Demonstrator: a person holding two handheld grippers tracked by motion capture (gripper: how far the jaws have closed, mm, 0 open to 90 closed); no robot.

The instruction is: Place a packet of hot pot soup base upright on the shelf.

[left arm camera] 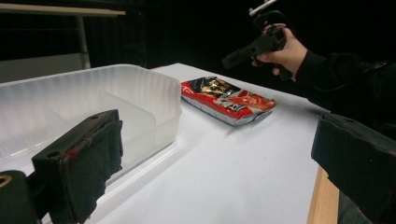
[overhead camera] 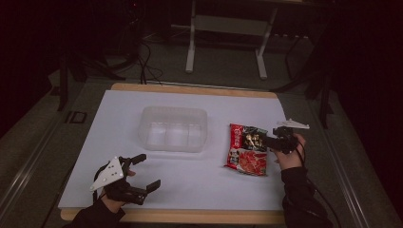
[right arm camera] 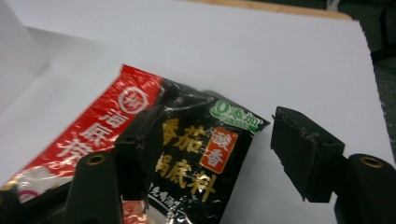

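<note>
I'm hovering my right gripper (overhead camera: 272, 141), jaws wide, over the seasoning packet (overhead camera: 247, 149) at three o'clock of the empty clear bin (overhead camera: 173, 128); left gripper (overhead camera: 145, 173) idling wide, nothing grasped yet

Left gripper (overhead camera: 145, 172) sits low near the person's edge of the table, held in the left hand (overhead camera: 114, 192), jaws spread wide and pointing off to the right, grey plate on top. Right gripper (overhead camera: 267, 141) is over on the right side, gripped by the right hand (overhead camera: 290, 152) in a dark sleeve (overhead camera: 299, 190), pointing left. Its jaws are apart too, nothing between them, tilted downward.
</note>
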